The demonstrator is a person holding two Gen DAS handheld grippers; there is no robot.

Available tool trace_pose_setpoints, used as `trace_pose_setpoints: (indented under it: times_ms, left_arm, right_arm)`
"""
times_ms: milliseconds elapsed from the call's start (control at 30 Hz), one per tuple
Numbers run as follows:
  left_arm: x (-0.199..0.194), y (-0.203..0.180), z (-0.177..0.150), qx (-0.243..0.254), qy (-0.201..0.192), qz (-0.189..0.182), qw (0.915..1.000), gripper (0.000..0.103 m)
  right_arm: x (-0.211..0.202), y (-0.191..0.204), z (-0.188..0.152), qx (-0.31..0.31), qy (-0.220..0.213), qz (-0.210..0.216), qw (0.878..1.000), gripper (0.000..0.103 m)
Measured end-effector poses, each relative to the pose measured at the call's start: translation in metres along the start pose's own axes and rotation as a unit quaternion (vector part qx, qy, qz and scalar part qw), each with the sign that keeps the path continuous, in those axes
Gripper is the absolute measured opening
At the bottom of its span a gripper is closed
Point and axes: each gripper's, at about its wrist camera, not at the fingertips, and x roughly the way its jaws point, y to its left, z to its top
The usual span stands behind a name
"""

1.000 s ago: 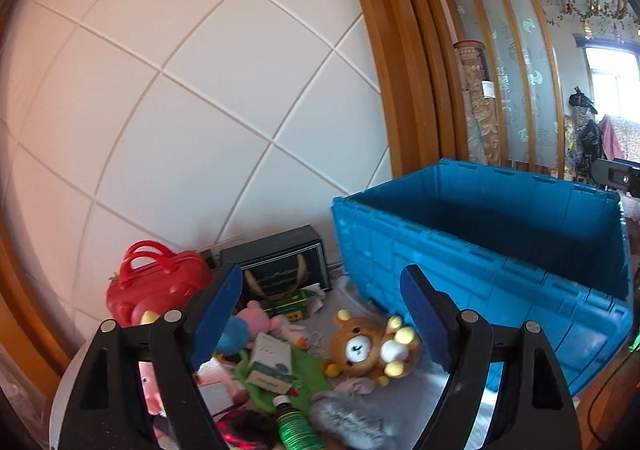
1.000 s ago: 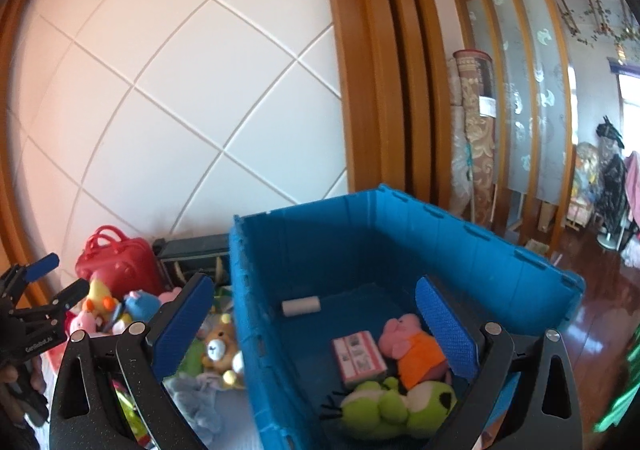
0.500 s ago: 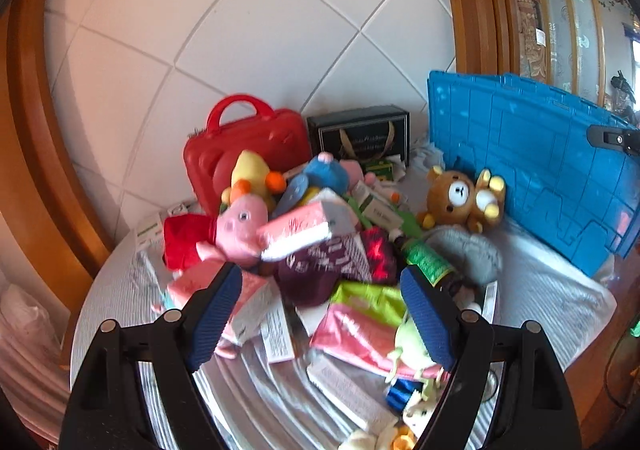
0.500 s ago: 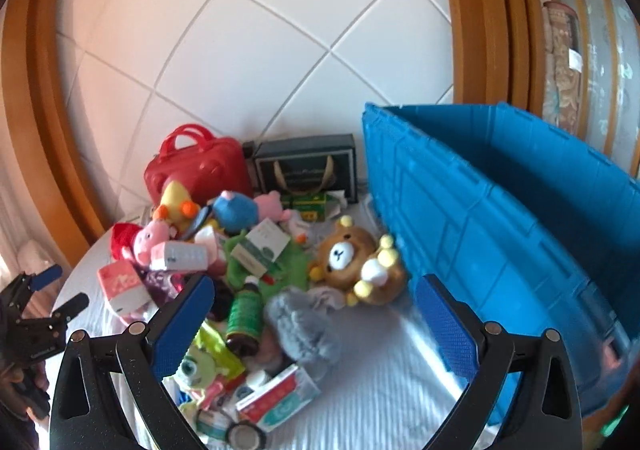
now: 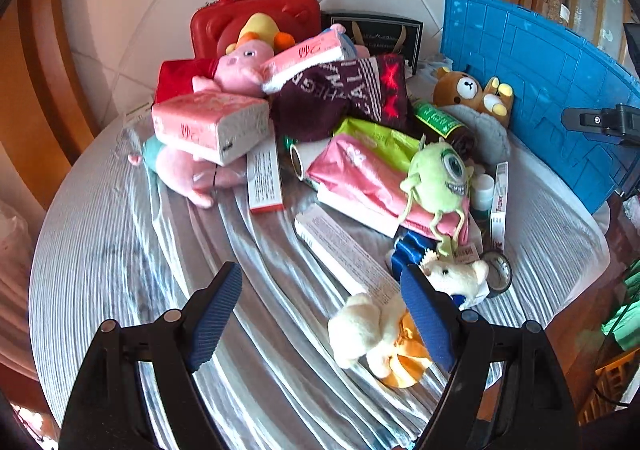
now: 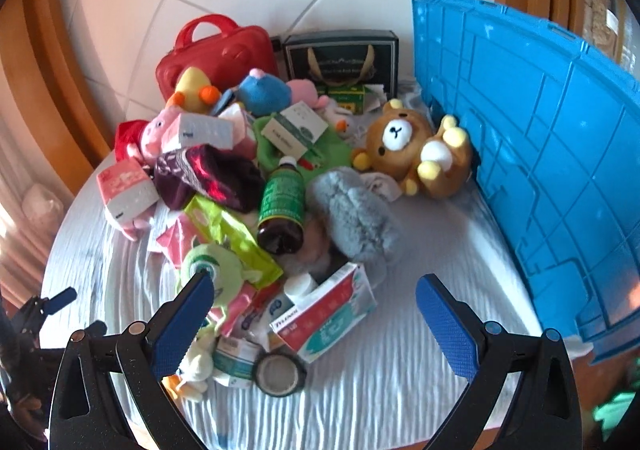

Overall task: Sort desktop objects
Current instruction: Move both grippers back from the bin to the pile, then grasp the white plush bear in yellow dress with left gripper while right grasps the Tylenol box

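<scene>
A heap of toys, boxes and packets lies on a round table with a white cloth. My left gripper is open and empty above the near cloth; a cream plush with an orange bow lies by its right finger. A green one-eyed plush sits on a pink packet. My right gripper is open and empty over a toothpaste box and a tape roll. A brown bear plush leans on the blue crate. A green-labelled bottle lies mid-heap.
A red case and a dark gift box stand against the tiled wall. A grey fluffy item lies by the bottle. Pink tissue packs and a pink pig plush lie at left. The left gripper shows at far left in the right wrist view.
Both grippers have tipped down and pulled back from the blue crate toward the table's near edge. The heap now fills both views. Both stay open.
</scene>
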Motion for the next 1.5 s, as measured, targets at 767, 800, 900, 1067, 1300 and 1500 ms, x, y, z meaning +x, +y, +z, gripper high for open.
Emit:
trace_pose_setpoints:
  times_ms: [767,800,900,1067,1300,1500]
  left_arm:
    - [0.088,-0.037,-0.052,-0.182,0.100,-0.004,0.9782,0.053]
    - [0.088,-0.036,-0.052,-0.182,0.102,-0.008,0.9780,0.052]
    - [0.088,-0.036,-0.052,-0.173,0.108,-0.014,0.9789,0.052]
    - [0.089,-0.037,-0.052,-0.143,0.116,-0.025,0.9826,0.052]
    - [0.086,-0.031,-0.055,-0.112,0.122,-0.079,0.9830,0.033]
    - [0.079,-0.024,-0.060,-0.093,0.125,-0.117,0.9808,0.023]
  right_arm:
    - [0.117,-0.026,-0.024,0.017,0.160,0.070,0.984,0.103]
    - [0.123,-0.027,-0.024,0.029,0.166,0.073,0.983,0.103]
    - [0.138,-0.033,-0.025,0.074,0.173,0.064,0.980,0.102]
    - [0.163,-0.042,-0.036,0.130,0.206,0.057,0.968,0.093]
    - [0.150,-0.040,-0.051,0.108,0.188,0.090,0.972,0.018]
    - [0.125,-0.043,-0.061,0.120,0.170,0.105,0.972,0.018]
